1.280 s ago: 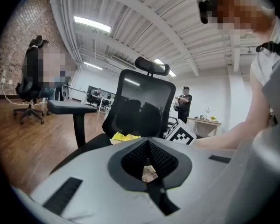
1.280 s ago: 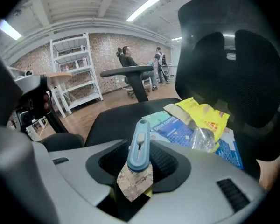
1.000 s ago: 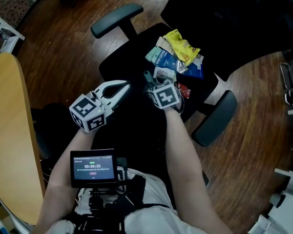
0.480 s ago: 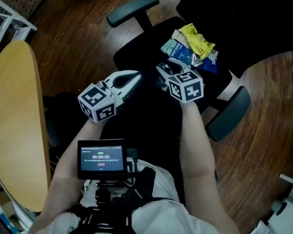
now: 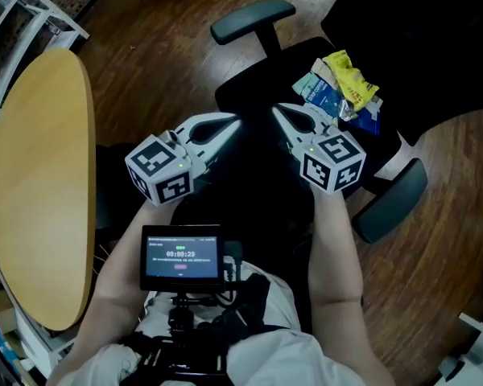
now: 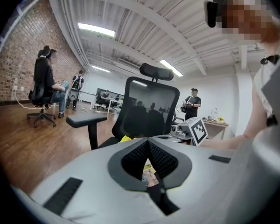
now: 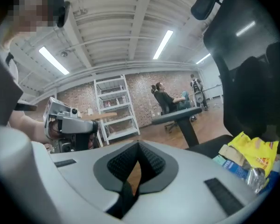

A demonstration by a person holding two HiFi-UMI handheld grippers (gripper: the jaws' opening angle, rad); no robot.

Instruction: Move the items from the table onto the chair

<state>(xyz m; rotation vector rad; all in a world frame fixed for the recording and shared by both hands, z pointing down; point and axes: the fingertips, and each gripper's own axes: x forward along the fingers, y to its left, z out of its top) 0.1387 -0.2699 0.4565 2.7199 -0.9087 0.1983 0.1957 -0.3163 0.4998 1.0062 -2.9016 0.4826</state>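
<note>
Several snack packets [image 5: 342, 87], a yellow one on top and blue ones below, lie piled on the black chair seat [image 5: 253, 95]. My right gripper [image 5: 278, 108] hovers just left of the pile; its jaws have just been closing and now meet with nothing between them. Beside it, farther left, my left gripper [image 5: 235, 120] is shut and empty too. In the right gripper view the closed tips [image 7: 139, 144] point level, with the yellow packet [image 7: 252, 155] at lower right. In the left gripper view the shut tips [image 6: 148, 141] face the chair back [image 6: 149, 108].
A round wooden table [image 5: 40, 175] fills the left side, with white shelving [image 5: 16, 6] behind it. The chair's armrests [image 5: 252, 19] [image 5: 390, 199] flank the seat. A small monitor [image 5: 181, 256] sits at my chest. People [image 6: 49, 83] sit far off across the wooden floor.
My right gripper has lifted up from the packet pile, levelled out and closed its jaws empty. The left gripper rose a little. The packets stay on the seat.
</note>
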